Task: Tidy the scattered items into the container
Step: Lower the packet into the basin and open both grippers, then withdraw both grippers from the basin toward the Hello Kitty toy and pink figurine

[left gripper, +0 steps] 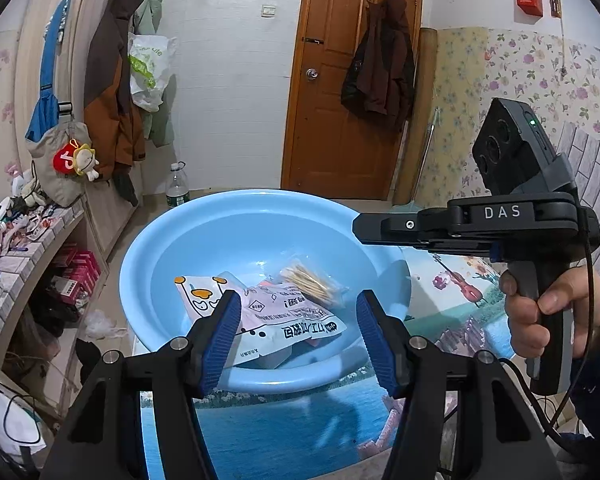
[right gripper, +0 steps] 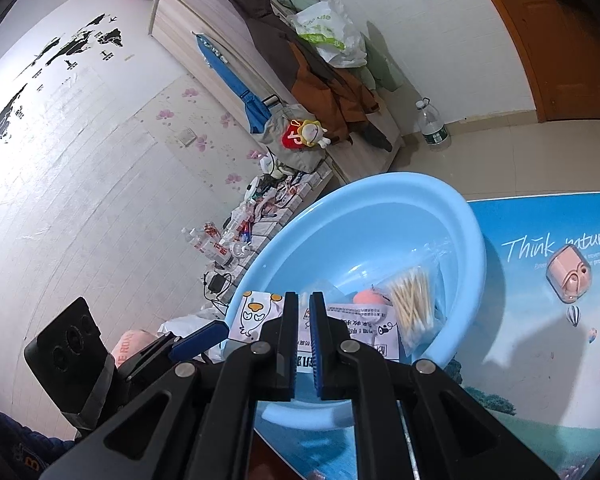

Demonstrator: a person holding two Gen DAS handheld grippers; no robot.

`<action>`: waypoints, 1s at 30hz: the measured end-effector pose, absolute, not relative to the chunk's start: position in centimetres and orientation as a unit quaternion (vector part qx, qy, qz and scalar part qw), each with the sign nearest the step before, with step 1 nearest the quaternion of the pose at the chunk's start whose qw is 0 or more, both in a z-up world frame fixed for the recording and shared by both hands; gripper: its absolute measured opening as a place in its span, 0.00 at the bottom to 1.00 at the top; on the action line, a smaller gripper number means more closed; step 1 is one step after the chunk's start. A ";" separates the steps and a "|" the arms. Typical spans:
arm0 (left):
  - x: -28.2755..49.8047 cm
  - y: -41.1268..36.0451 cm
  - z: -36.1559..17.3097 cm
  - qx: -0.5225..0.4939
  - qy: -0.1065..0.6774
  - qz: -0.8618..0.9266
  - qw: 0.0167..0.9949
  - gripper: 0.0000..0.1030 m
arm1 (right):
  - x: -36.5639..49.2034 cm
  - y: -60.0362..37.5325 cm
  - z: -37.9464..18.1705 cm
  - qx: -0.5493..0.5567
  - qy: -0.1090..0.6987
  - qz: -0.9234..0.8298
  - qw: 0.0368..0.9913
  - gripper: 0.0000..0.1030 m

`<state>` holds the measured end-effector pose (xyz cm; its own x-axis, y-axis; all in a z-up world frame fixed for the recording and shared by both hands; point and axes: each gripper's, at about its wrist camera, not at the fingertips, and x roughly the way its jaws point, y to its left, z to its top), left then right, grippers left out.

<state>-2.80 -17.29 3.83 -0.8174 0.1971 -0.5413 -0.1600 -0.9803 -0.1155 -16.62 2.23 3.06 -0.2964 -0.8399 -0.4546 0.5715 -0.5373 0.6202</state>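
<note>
A light blue basin stands on the table. In it lie a white and pink printed packet, a clear bag of cotton swabs and a small pink-orange item. My left gripper hovers over the basin's near rim. Its blue pads are apart and nothing is pressed between them; the packet lies below and behind them. My right gripper is shut and empty above the packet. In the left wrist view the right gripper reaches in level over the basin's right rim. A pink box rests on the table to the right of the basin.
The table carries a printed landscape cover. A hand holds the right gripper's handle. A cluttered shelf runs along the left wall. A water bottle stands on the floor beyond the basin, near hanging jackets and a wooden door.
</note>
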 end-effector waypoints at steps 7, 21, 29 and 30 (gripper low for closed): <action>-2.5 -16.8 4.2 -0.286 -0.030 0.953 0.095 0.56 | -16.2 2.6 3.2 0.385 -0.177 -0.788 0.447 0.06; -1.9 -15.3 4.9 -0.280 -0.018 0.956 0.083 0.57 | -15.0 5.5 3.7 0.373 -0.186 -0.795 0.440 0.06; -2.1 -13.0 5.5 -0.278 -0.009 0.959 0.061 0.57 | -14.3 7.5 4.0 0.366 -0.186 -0.811 0.417 0.07; -2.2 -12.6 5.5 -0.279 -0.008 0.958 0.064 0.57 | -14.3 7.8 4.0 0.366 -0.188 -0.811 0.416 0.07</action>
<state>-2.21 -12.63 5.51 -0.8361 0.1275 -0.5335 -0.1180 -0.9916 -0.0520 -14.29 7.81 4.01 -0.3869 -0.8120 -0.4369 0.5376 -0.5836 0.6086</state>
